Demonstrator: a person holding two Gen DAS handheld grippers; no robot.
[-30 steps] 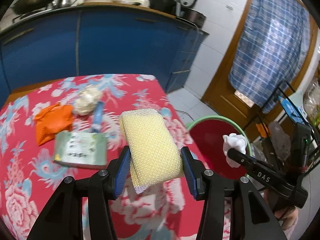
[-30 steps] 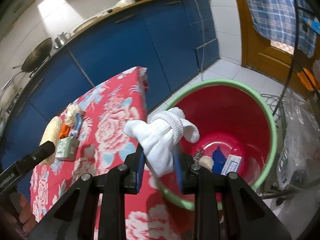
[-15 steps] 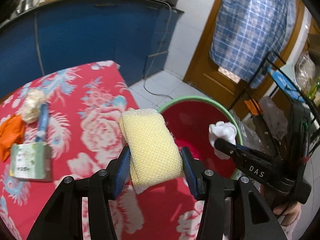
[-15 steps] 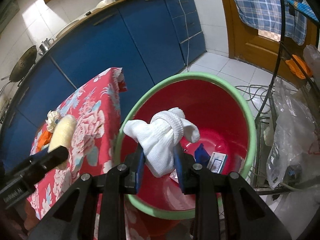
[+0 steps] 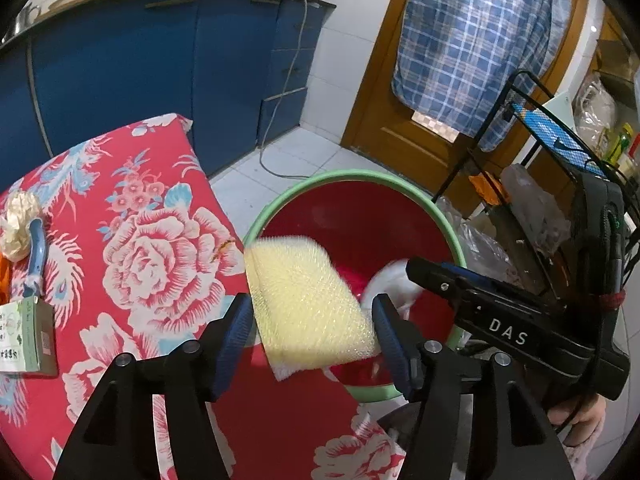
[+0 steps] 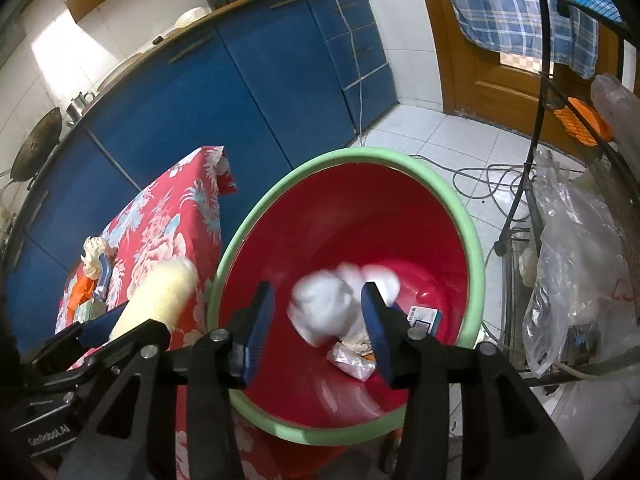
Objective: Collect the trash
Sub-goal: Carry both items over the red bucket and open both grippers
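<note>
Between my right gripper (image 6: 318, 322) pads, which are spreading, the blurred white knotted cloth (image 6: 328, 308) is already loose and dropping into the red plastic bucket with the green rim (image 6: 474, 236). My left gripper (image 5: 312, 320) is spreading too; the yellow mesh sponge (image 5: 308, 300) tilts between its pads over the rim, seemingly let go. This is the drop step. Next I'd judge a return to the red floral tablecloth (image 5: 160, 272) for the green-white packet (image 5: 24, 336).
</note>
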